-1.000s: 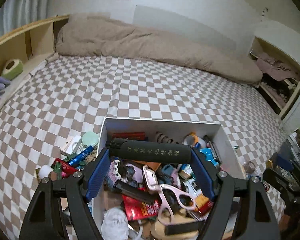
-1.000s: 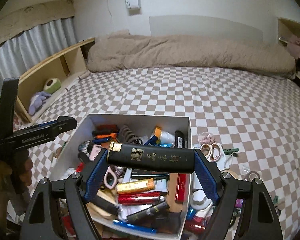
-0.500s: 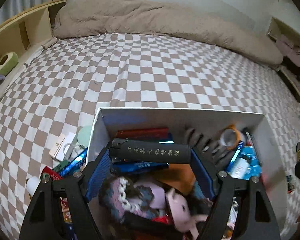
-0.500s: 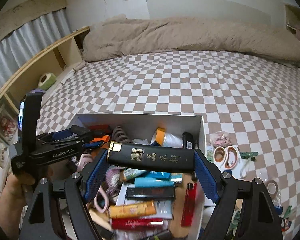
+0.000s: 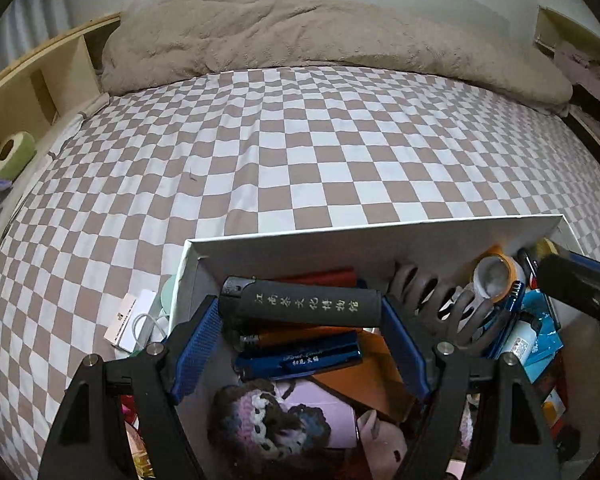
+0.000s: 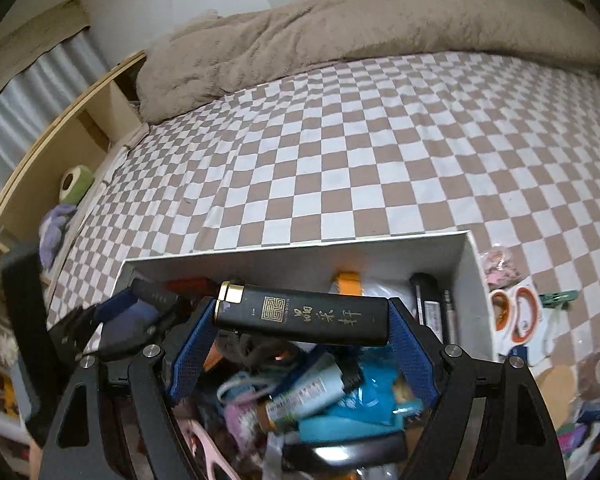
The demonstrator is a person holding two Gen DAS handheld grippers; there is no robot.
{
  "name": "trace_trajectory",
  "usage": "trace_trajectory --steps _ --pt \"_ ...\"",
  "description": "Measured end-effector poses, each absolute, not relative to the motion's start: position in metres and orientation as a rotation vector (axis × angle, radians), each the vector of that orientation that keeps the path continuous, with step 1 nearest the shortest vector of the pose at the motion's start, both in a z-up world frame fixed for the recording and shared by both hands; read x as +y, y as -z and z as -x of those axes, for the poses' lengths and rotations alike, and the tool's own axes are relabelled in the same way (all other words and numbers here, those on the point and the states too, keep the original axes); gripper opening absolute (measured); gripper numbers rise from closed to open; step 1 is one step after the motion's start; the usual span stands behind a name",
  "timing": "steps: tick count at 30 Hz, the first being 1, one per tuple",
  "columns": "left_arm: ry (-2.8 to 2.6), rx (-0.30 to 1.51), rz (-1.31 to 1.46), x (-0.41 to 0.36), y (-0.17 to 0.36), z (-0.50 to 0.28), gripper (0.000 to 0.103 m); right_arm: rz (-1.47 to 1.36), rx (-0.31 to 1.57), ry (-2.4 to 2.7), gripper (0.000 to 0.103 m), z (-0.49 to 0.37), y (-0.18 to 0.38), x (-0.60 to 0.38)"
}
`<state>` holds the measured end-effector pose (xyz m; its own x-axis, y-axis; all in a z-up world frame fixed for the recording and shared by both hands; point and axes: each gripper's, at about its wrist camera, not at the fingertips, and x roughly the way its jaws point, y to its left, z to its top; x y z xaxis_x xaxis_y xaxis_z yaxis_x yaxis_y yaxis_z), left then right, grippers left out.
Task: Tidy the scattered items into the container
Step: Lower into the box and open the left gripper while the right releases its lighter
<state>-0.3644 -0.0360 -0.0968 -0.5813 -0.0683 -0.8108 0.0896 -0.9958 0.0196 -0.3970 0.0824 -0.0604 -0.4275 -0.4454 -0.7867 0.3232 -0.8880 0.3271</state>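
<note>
Both grippers lowered over box (image 5: 380, 236) since prior frame, L (image 5: 300, 320) & R (image 6: 302, 320) each clamped on a black lighter; should be released low inside walls.
</note>
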Motion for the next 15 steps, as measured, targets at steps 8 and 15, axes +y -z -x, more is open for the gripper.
trace_trajectory --steps 8,15 --pt "2.762 0.031 -1.375 -0.031 0.087 0.359 0.086 -1.366 -0.258 2.288 0.083 0.408 0.073 0.074" --pt "2.788 -0.037 -1.298 -0.031 0.074 0.35 0.095 -1.38 -0.294 2.26 0.083 0.417 0.079 0.058"
